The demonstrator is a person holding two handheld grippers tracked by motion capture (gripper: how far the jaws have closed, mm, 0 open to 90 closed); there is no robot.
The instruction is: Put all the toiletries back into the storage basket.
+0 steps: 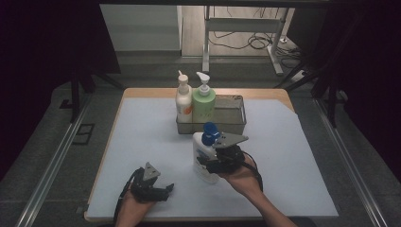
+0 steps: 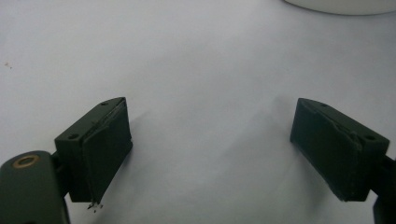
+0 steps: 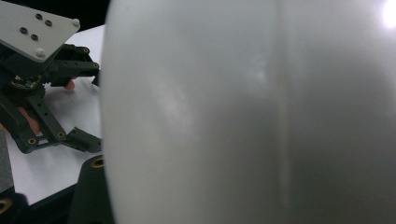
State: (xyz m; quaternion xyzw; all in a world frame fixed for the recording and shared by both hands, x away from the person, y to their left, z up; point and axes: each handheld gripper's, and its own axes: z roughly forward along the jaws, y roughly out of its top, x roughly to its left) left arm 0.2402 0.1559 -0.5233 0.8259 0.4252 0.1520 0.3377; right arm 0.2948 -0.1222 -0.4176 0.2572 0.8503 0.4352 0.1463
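Right gripper (image 1: 213,163) has its fingers clamped on the white pump bottle (image 1: 202,156), which stands on the surface just short of the metal basket (image 1: 239,126); left gripper (image 1: 158,188) fingers spread, empty; I'd lift straight, keep it upright, clear that rim.

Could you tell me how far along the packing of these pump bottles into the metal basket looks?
Done: the cream bottle and the green bottle stand upright in the left end of the metal basket. In hand: the right gripper is at the white bottle with the blue pump, upright on the table in front of the basket. Left: placing it inside, probably in the free right end. The left gripper rests open.
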